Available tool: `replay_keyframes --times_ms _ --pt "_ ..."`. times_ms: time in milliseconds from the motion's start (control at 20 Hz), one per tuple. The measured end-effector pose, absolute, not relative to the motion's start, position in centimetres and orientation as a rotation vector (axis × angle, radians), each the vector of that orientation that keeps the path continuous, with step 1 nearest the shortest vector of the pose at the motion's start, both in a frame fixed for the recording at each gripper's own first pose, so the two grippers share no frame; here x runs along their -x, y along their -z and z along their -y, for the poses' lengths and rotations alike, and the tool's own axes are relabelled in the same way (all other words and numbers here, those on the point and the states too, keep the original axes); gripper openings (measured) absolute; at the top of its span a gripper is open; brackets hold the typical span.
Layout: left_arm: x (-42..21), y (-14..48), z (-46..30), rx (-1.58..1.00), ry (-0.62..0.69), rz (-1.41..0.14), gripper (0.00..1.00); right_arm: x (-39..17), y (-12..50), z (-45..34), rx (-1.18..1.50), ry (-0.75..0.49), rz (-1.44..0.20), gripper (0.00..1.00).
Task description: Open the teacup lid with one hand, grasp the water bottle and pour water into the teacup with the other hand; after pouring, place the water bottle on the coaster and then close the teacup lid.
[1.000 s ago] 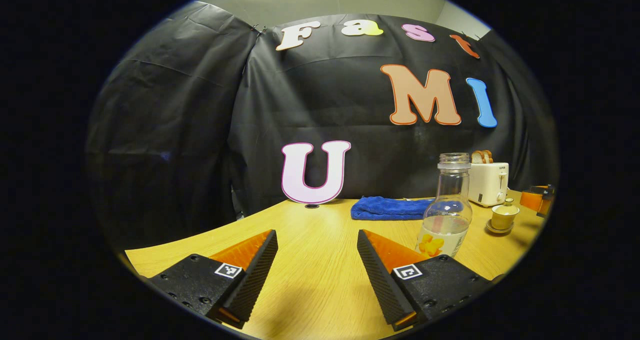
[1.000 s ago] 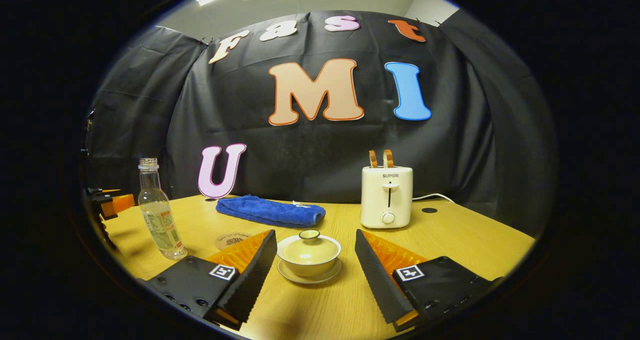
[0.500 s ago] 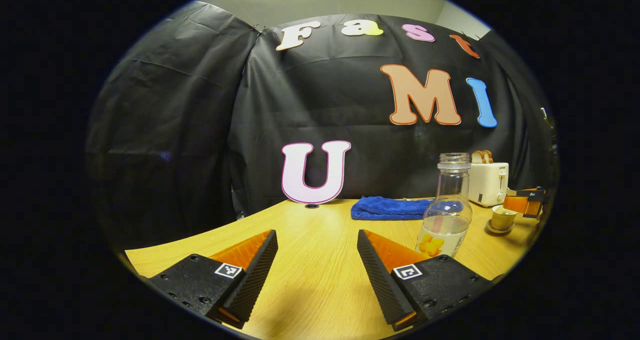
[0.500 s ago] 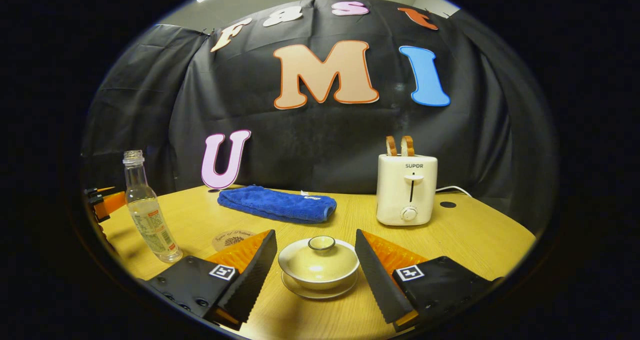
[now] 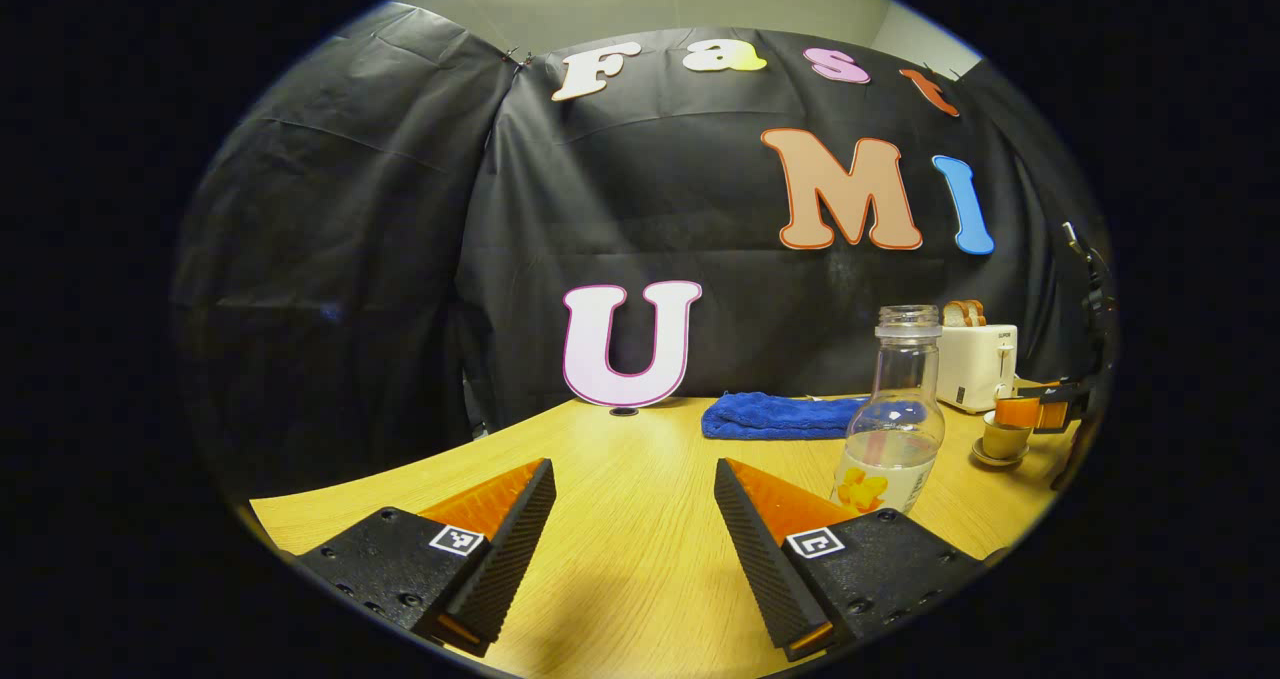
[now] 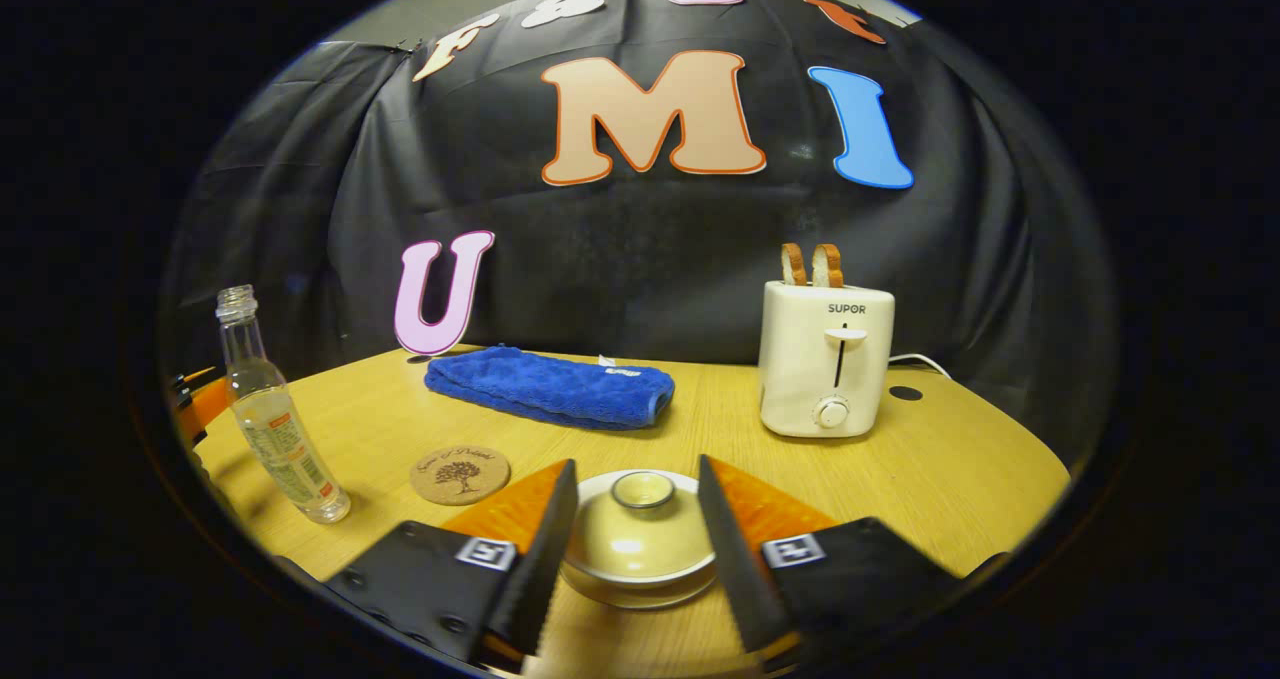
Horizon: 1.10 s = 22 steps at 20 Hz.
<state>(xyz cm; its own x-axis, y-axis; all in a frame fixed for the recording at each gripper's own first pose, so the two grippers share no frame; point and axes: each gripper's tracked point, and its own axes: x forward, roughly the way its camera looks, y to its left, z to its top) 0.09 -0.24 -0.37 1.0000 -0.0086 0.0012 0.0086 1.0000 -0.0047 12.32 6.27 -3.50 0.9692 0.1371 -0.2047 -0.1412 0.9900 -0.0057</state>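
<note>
Right hand-held gripper (image 6: 632, 544) is bracketing the teacup lid (image 6: 640, 522), fingers narrowed but not visibly pressing. Judgement: centre on the knob, pinch, lift straight. Left hand-held gripper (image 5: 632, 534) is hanging wide over the tabletop (image 5: 620, 459). Farther off, water bottle (image 5: 892, 414) is standing upright; coaster (image 6: 460, 474) is lying bare.

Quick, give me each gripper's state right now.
Left gripper: open, holding nothing, water bottle off to its side.
Right gripper: open, fingers flanking the teacup lid, not yet gripping.
</note>
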Motion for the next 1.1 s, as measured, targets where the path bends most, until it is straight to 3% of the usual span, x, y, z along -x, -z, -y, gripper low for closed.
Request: replay_keyframes --times_ms 50,150,200,450,1100 --pt "0.0 0.4 0.3 0.005 0.009 0.001 0.93 -12.5 3.5 -6.3 0.018 -0.14 -0.206 0.65" --pt "0.0 0.4 0.2 0.005 0.009 0.001 0.93 -12.4 3.5 -6.5 0.021 -0.146 -0.205 0.65" --pt "0.0 0.3 0.3 0.005 0.009 0.001 0.96 -12.3 3.4 -6.5 0.022 -0.149 -0.2 0.58" --pt "0.0 0.3 0.3 0.005 0.009 0.001 0.93 -12.6 3.3 -6.1 0.019 -0.132 -0.191 0.31" --pt "0.0 0.3 0.3 0.005 0.009 0.001 0.93 -10.5 0.8 -5.6 -0.001 -0.119 -0.023 0.32"
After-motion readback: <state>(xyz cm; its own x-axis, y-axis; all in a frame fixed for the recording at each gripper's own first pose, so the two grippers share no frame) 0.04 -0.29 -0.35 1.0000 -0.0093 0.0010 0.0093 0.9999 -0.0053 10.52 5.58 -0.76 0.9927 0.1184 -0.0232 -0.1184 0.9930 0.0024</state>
